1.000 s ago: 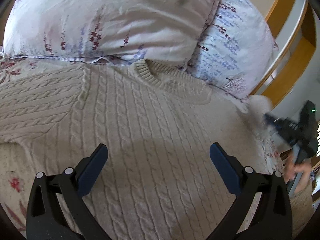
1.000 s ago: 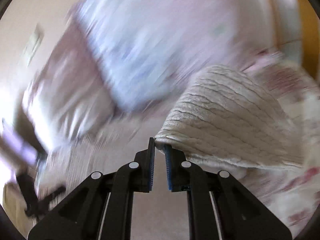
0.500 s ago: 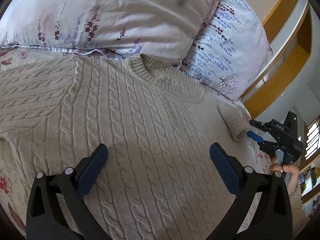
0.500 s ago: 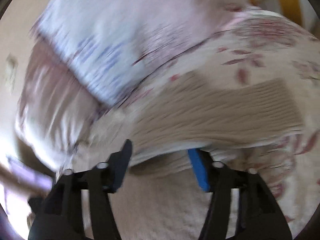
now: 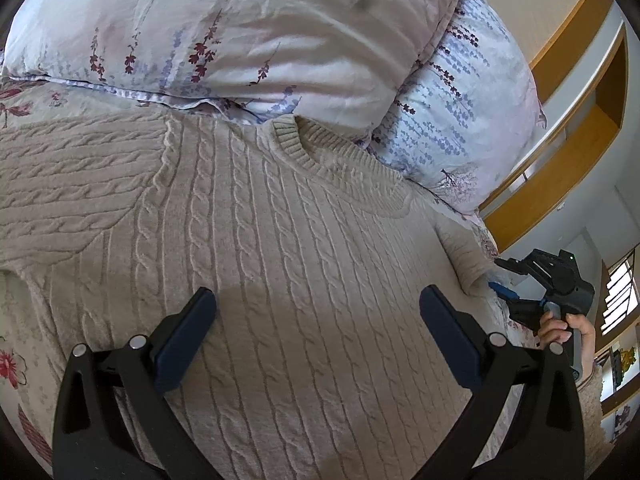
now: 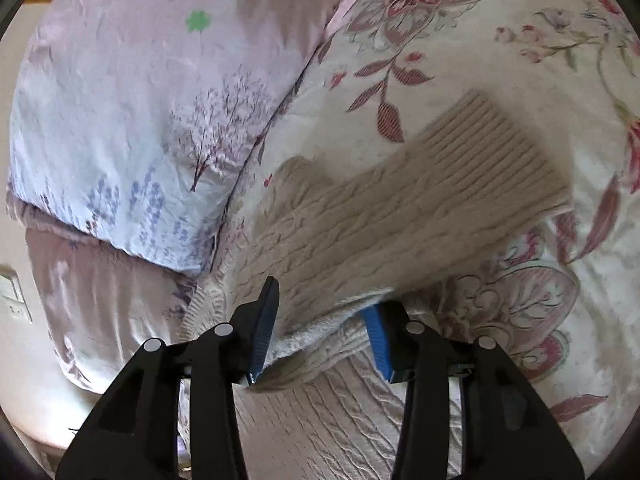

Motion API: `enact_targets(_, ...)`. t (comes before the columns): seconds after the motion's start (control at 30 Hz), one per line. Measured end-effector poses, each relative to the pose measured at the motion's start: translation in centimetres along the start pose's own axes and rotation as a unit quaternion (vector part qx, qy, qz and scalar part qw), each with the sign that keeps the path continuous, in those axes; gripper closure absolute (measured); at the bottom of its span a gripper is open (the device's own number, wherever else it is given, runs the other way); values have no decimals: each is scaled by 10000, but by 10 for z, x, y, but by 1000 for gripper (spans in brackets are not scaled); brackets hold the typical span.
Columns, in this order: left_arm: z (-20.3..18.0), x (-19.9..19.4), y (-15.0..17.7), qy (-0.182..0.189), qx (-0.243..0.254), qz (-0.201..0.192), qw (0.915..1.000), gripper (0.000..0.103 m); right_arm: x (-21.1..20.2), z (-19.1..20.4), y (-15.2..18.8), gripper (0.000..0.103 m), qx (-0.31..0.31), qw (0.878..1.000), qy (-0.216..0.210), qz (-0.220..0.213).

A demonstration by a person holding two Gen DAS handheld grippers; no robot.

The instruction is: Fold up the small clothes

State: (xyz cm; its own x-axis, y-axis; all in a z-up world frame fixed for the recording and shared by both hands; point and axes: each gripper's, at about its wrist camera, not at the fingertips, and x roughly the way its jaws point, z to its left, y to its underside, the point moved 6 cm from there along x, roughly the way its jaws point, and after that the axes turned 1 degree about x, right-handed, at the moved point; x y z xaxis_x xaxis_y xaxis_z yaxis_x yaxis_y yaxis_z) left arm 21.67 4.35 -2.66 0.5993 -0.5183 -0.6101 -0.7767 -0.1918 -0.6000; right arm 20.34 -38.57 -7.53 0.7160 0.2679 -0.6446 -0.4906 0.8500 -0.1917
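A cream cable-knit sweater (image 5: 280, 240) lies flat on the bed, its collar toward the pillows. My left gripper (image 5: 316, 328) is open and empty, hovering over the sweater's chest. My right gripper (image 6: 324, 328) is open, its blue-padded fingers astride the sweater's right sleeve (image 6: 400, 208), which lies spread on the floral cover with its ribbed cuff far out. The right gripper also shows at the right edge of the left wrist view (image 5: 504, 288), beside the sleeve's shoulder end.
Two floral pillows (image 5: 248, 36) (image 5: 472, 120) lie behind the collar. The floral bedspread (image 6: 500, 40) surrounds the sleeve. A wooden headboard and shelf (image 5: 580, 120) stand at the right. A wall switch (image 6: 12, 292) is at the left.
My right gripper was shut on the sleeve and held it up; it has lowered it, opened and let it go. The sleeve now lies flat. My left gripper stayed open above the chest.
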Motion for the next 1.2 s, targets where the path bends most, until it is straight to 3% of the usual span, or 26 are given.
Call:
enact_targets(0.1, 0, 1, 0, -31, 19, 6, 10000, 2, -8, -4, -4, 60, -34, 9992, 247, -314)
enact_targets(0.17, 0, 1, -1, -57, 18, 4, 10000, 2, -11, -4, -8, 86, -219, 9971, 483, -545)
enact_targets(0.2, 1, 0, -1, -76, 12, -3, 10000, 2, -12, -2, -11, 89, -378, 9952, 619, -656)
enact_targets(0.3, 4, -2, -3, -145, -35, -52, 9999, 2, -20, 38, -6, 93, -1483, 9756, 1008, -1267)
enact_targets(0.37, 7, -4, -5, -163, -104, -102, 9998, 2, -24, 74, 10, 93, -2183, 9621, 775, -1437)
enact_targets(0.4, 9, -5, -7, -139, -168, -129, 9997, 2, -24, 104, 30, 93, -2756, 9487, 509, -1461)
enact_targets(0.5, 12, -7, -8, -30, -282, -176, 9994, 2, -11, 158, 90, 92, -3968, 9122, -80, -1019)
enact_targets(0.53, 13, -7, -7, -8, -287, -184, 9994, 2, 5, 173, 125, 87, -4473, 8926, -273, -499)
enact_targets(0.57, 12, -7, -8, 14, -278, -190, 9994, 2, 18, 180, 150, 69, -4768, 8783, -341, -79)
enact_targets(0.63, 12, -7, -7, 44, -262, -206, 9994, 2, 43, 178, 196, 43, -5179, 8522, -273, 692)
enact_targets(0.7, 13, -7, -7, 73, -333, -187, 9992, 2, 49, 167, 212, 42, -5273, 8451, -212, 854)
enact_targets(0.77, 12, -8, -6, 72, -433, -90, 9990, 2, 46, 157, 203, 42, -5059, 8575, -218, 909)
enact_targets(0.9, 10, -7, -5, 133, -808, 278, 9963, 2, 24, 119, 149, 42, -3708, 9235, -300, 939)
enact_targets(0.93, 9, -6, -7, 186, -930, 332, 9949, 2, 18, 100, 125, 42, -3081, 9462, -340, 926)
enact_targets(1.03, 10, 2, -15, 130, -1265, 442, 9909, 9, 13, 59, 84, 47, -1857, 9788, -302, 811)
enact_targets(1.13, 11, 10, -21, 131, -1661, 510, 9847, 18, 12, 20, 55, 56, -877, 9934, -409, 620)
enact_targets(1.2, 11, 15, -26, 108, -1819, 491, 9820, 24, 10, 10, 42, 60, -507, 9959, -575, 488)
